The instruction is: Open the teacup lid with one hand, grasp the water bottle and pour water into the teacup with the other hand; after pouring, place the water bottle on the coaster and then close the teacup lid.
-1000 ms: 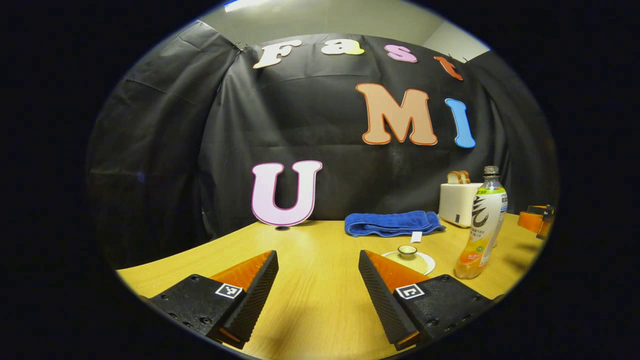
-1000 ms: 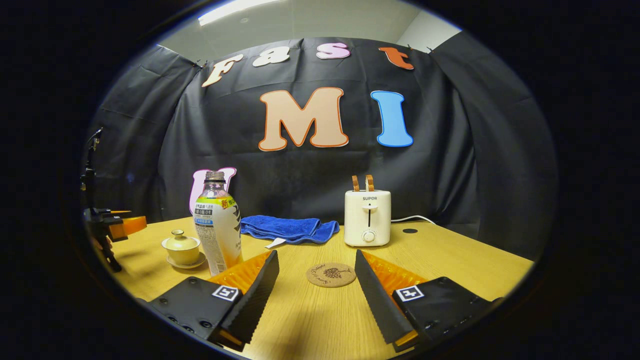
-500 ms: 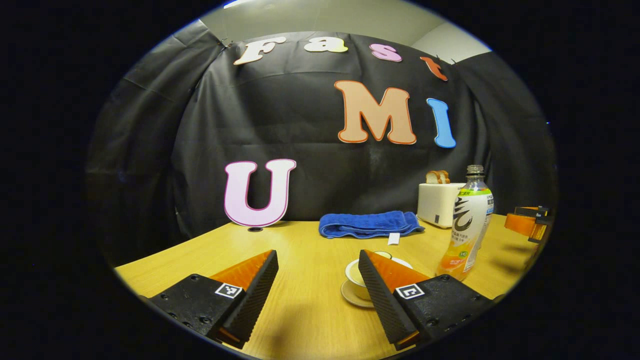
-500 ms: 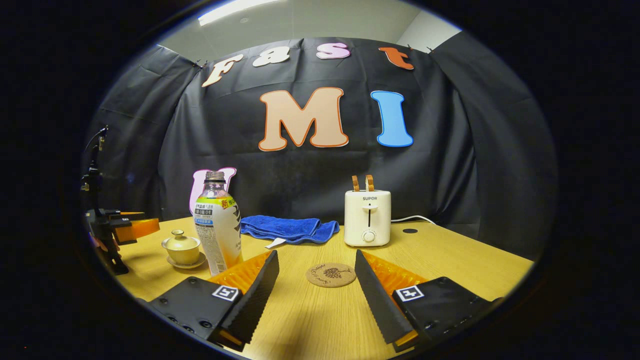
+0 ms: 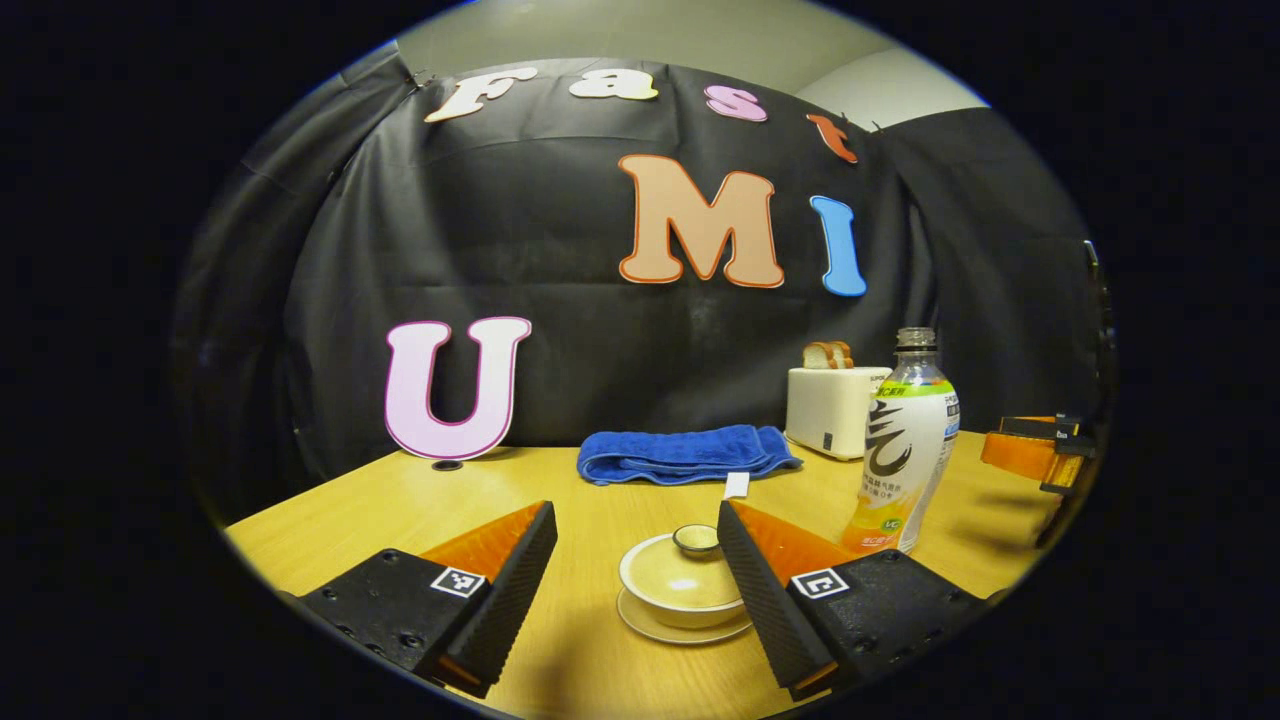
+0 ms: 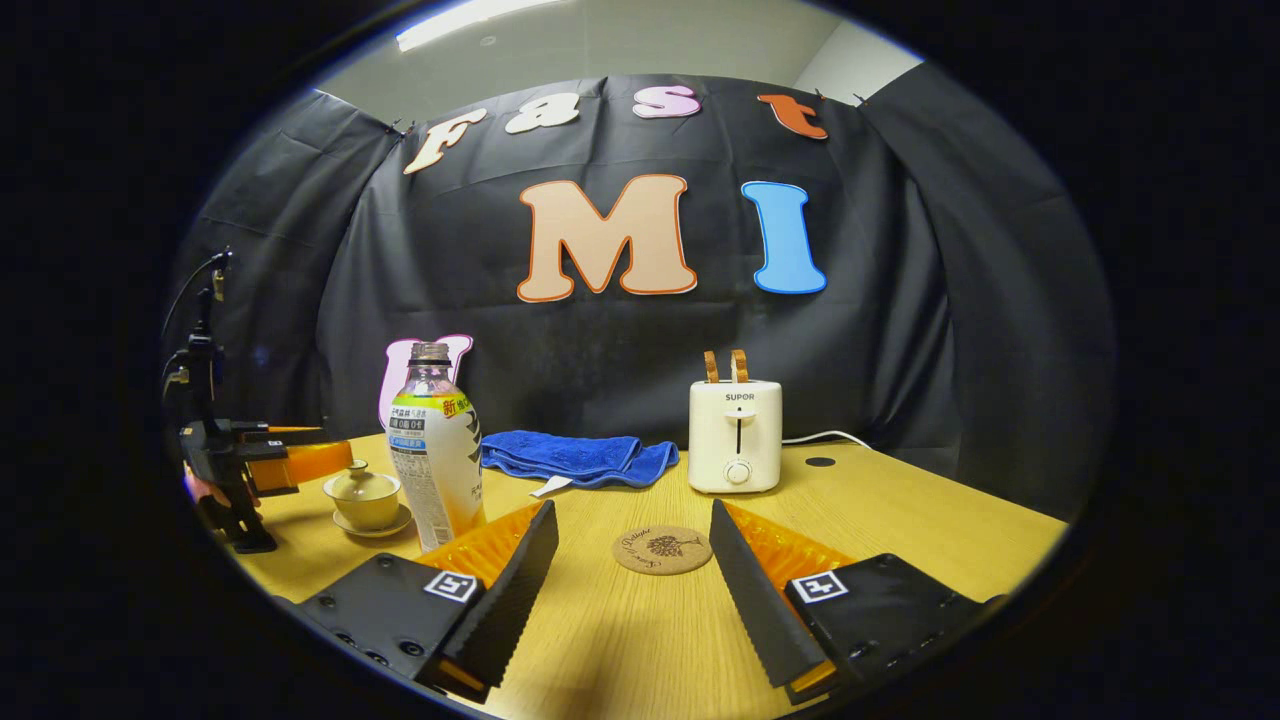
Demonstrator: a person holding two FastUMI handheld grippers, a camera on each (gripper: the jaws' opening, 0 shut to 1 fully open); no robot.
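Two tools stand open and empty over the desk [image 5: 600, 500]: in the left gripper view, the left tool [image 5: 636, 560] has its fingers spread wide, the lidded teacup [image 5: 683, 585] sitting on its saucer just ahead between the tips, hard by the right-hand finger, lid knob [image 5: 697, 540] upright, water bottle [image 5: 903, 440] beyond to the right. In the right gripper view, the right tool [image 6: 632, 560] gapes around nothing, coaster [image 6: 661, 549] dead ahead, bottle ahead-left and teacup past it, nearest the left tool, which looks best placed for the lid.
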